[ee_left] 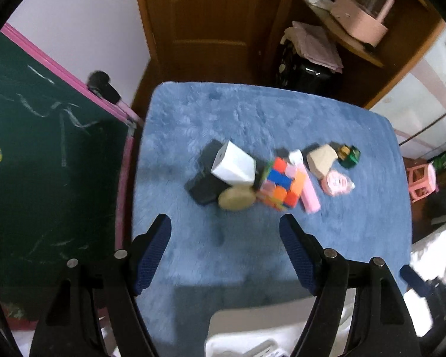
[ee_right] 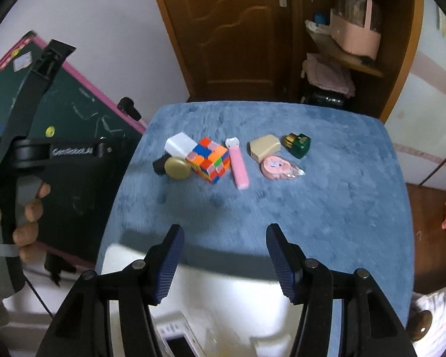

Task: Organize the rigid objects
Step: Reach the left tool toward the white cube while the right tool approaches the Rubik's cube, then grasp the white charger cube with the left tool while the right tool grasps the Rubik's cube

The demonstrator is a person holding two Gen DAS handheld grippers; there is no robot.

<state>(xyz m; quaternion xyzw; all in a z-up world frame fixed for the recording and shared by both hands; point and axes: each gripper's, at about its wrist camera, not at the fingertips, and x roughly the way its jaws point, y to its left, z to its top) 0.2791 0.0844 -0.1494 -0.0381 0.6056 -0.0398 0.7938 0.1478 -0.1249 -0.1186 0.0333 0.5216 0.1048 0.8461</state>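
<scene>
Nearest the lens, the left claw stands wide open above the near part of the bench and holds nothing; its two fingers carry ribbed dark-blue pads. The right claw is likewise spread wide and empty, hanging over a white container at the bench's near edge. The bench wears a plush blue cover. Behind it stand a brown wooden door, shelves with a pink basket, and to the left a pink-framed green chalkboard.

Eight things lie in a loose row mid-bench: one multicoloured puzzle cube, one white block, one black box, one round tan disc, one long pink bar, one beige wedge-shaped block, one round pink piece and one glossy green piece.
</scene>
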